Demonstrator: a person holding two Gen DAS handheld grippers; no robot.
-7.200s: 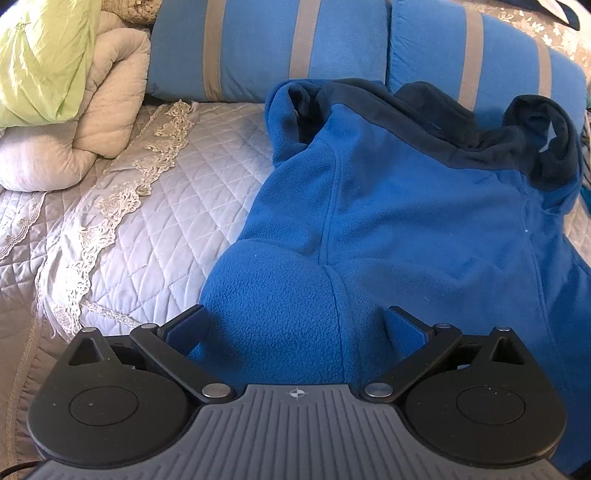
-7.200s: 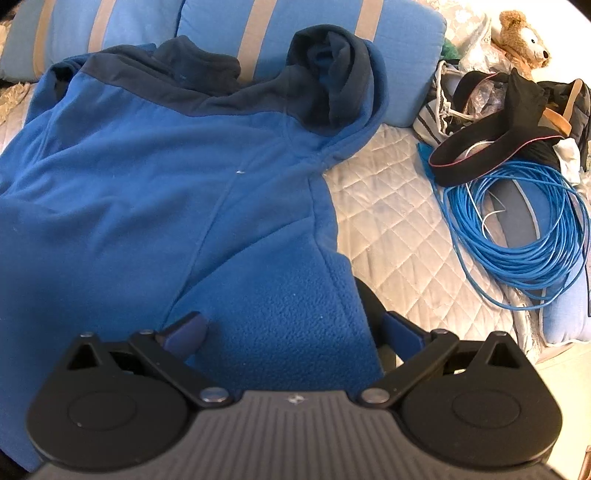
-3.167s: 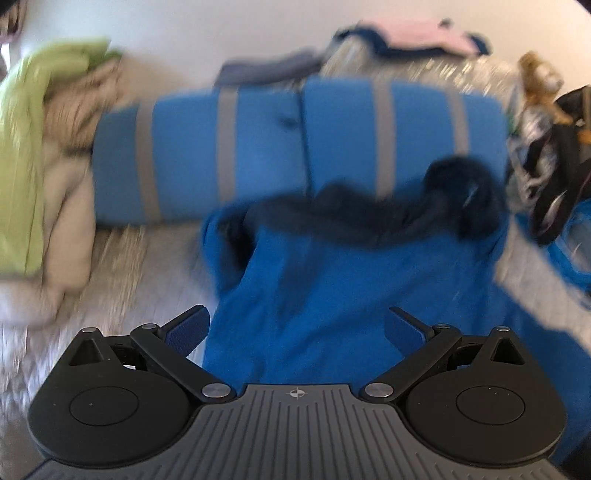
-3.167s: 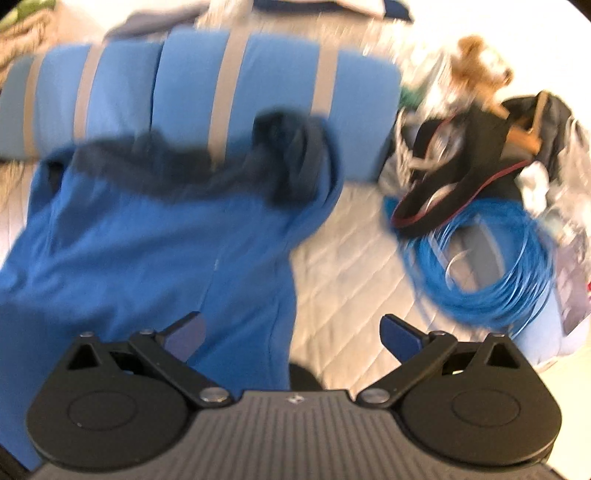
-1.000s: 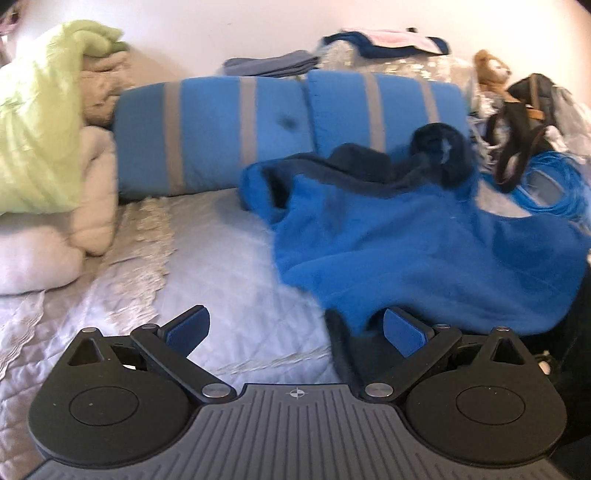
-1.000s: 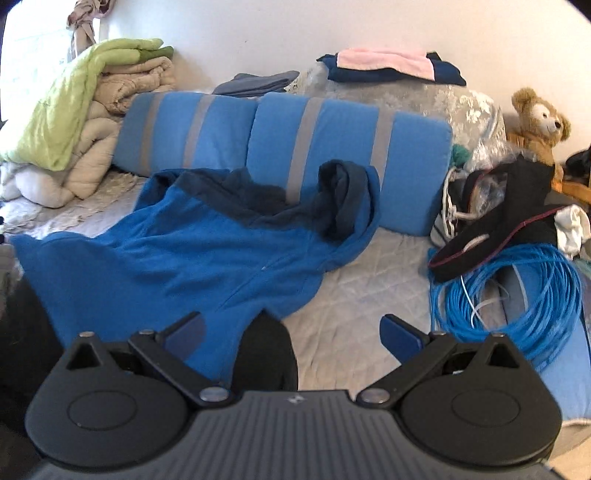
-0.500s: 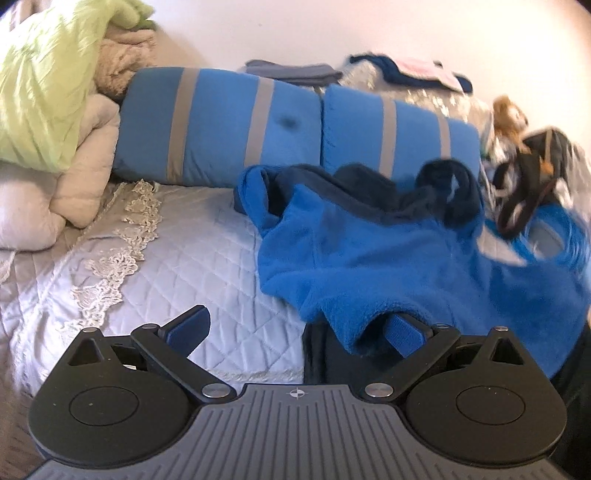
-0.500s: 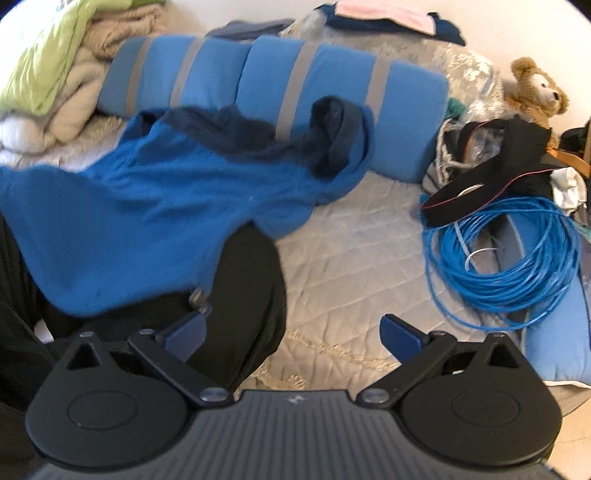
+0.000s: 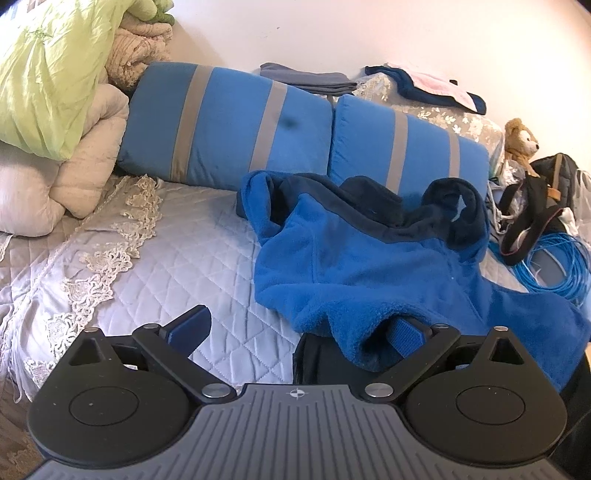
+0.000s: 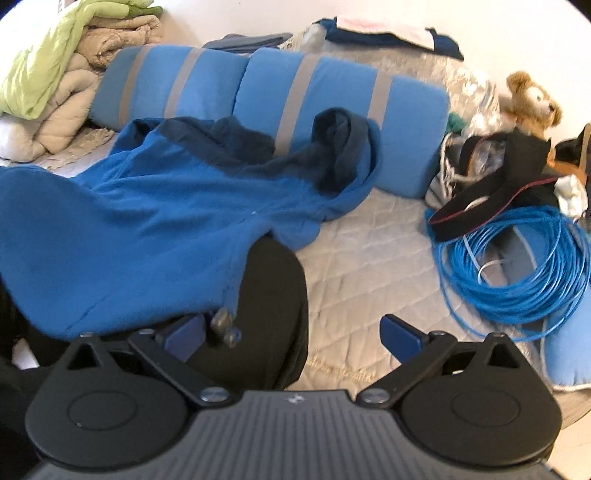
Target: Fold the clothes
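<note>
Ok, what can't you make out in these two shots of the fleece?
- Left wrist view: the fleece hem drapes over the right pad of the left gripper, hiding any contact.
- Right wrist view: the hem is blurred near the right gripper, and the zipper pull is indistinct.
- Both views: the fleece's lower part is cut off by the frame edge and gripper bodies.

**Room / background**

Plain white wall (image 9: 369,33) across top of frame. Bed with pale quilted cover (image 9: 177,266), lace trim at left. Two blue bolster pillows (image 9: 229,122) with grey stripes along the wall. Stacked duvets (image 9: 55,110) upper left. Clutter at right: teddy bear (image 10: 532,99), blue cable coil (image 10: 513,266). Bright daylight.
</note>
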